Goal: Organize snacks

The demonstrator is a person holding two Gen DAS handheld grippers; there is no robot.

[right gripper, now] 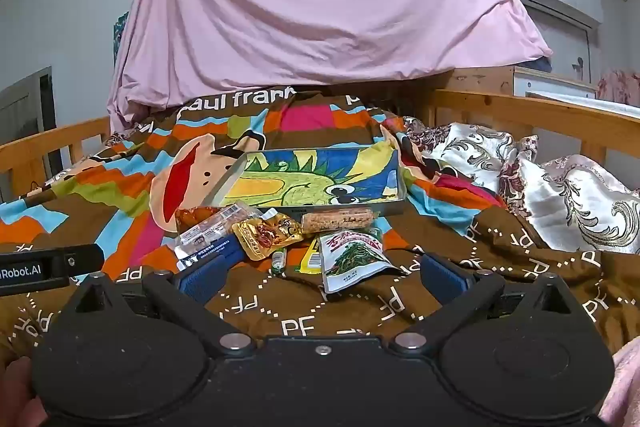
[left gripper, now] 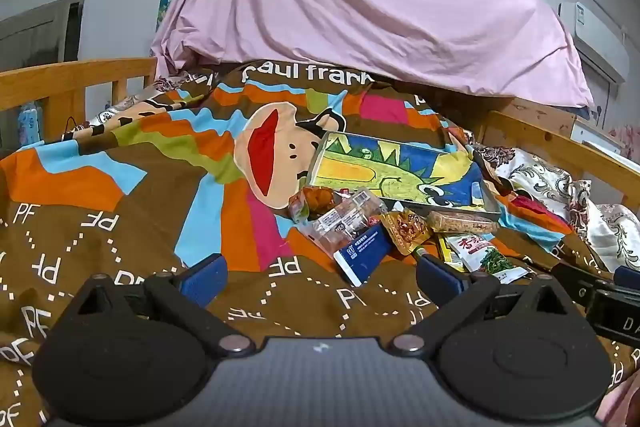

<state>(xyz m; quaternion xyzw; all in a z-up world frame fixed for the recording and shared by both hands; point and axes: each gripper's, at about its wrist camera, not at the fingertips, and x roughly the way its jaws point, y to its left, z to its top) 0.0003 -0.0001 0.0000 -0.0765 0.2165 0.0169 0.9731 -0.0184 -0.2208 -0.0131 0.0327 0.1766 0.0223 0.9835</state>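
A pile of snack packets lies on the bed in front of a shallow metal tray (left gripper: 491, 205) (right gripper: 394, 205) lined with a dinosaur drawing. The pile holds a blue packet (left gripper: 362, 253) (right gripper: 208, 253), a clear wrapped snack (left gripper: 346, 219) (right gripper: 216, 223), a gold pouch (left gripper: 406, 229) (right gripper: 266, 233), a cereal bar (left gripper: 460, 222) (right gripper: 338, 219) and a green-and-white vegetable bag (left gripper: 490, 257) (right gripper: 352, 257). My left gripper (left gripper: 320, 277) is open and empty, just short of the blue packet. My right gripper (right gripper: 322, 277) is open and empty, with the vegetable bag just ahead between its fingers.
The bed has a brown and multicoloured Paul Frank cover (left gripper: 120, 207) (right gripper: 500, 267), wooden rails (left gripper: 72, 79) (right gripper: 540, 115) and a pink sheet (left gripper: 360, 7) (right gripper: 320, 7) hung behind. A floral quilt (right gripper: 560, 195) is bunched at the right. The other gripper shows at each view's edge (left gripper: 600, 299) (right gripper: 40, 267).
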